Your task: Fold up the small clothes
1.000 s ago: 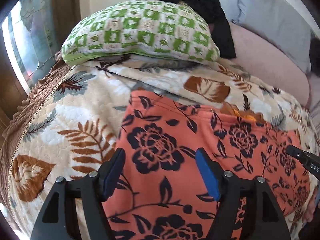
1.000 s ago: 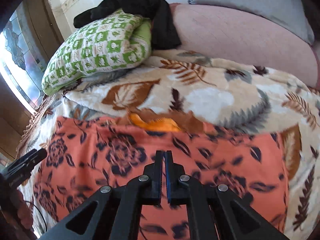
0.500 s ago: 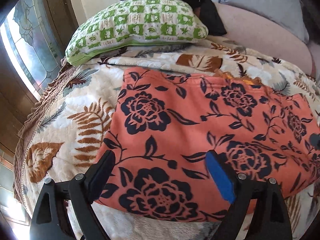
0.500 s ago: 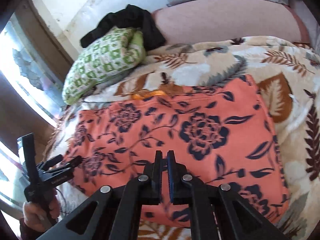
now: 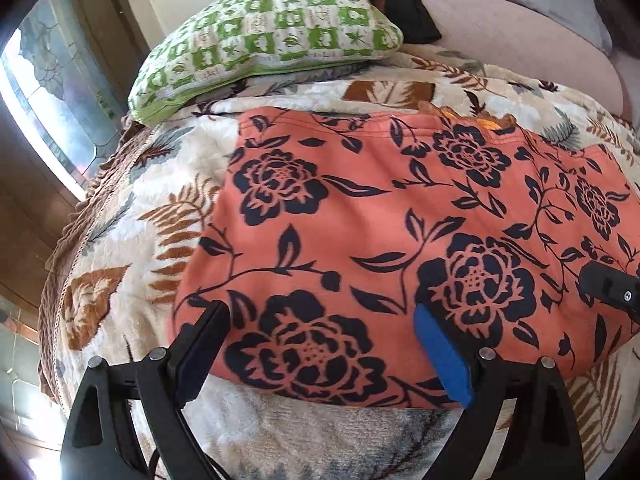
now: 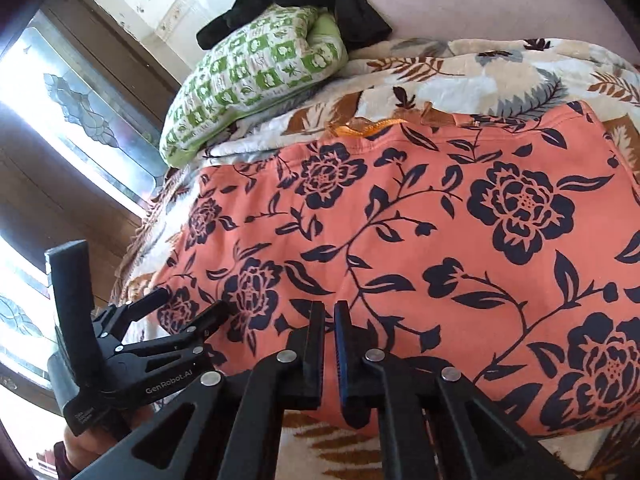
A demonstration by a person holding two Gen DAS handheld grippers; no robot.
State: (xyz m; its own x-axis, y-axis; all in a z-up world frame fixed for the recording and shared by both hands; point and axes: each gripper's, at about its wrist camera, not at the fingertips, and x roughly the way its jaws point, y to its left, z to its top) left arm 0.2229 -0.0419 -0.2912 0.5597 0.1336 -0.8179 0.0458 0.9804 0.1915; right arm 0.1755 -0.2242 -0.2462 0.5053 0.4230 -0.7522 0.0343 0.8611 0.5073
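Note:
An orange garment with dark blue flowers (image 5: 360,220) (image 6: 440,240) lies flat on the leaf-patterned blanket (image 5: 120,260). A bit of orange ribbon (image 5: 488,122) peeks out at its far hem. My left gripper (image 5: 320,312) stands open wide over the garment's near left corner, with its pads astride the cloth and not pressing on it. The right wrist view shows it (image 6: 192,302) at the lower left, held by a hand. My right gripper (image 6: 329,308) is shut above the near hem, nothing between its pads. Its tip (image 5: 600,284) shows at the right in the left wrist view.
A green checked pillow (image 5: 272,36) (image 6: 256,76) lies at the head of the bed with a black garment (image 5: 400,0) draped behind it. A pink bolster (image 5: 500,40) runs along the back. A patterned glass window (image 5: 48,112) and the blanket's fringed edge lie to the left.
Both grippers have drawn back from the garment's middle to its near hem. The left jaws have spread wider. The right jaws have stayed shut.

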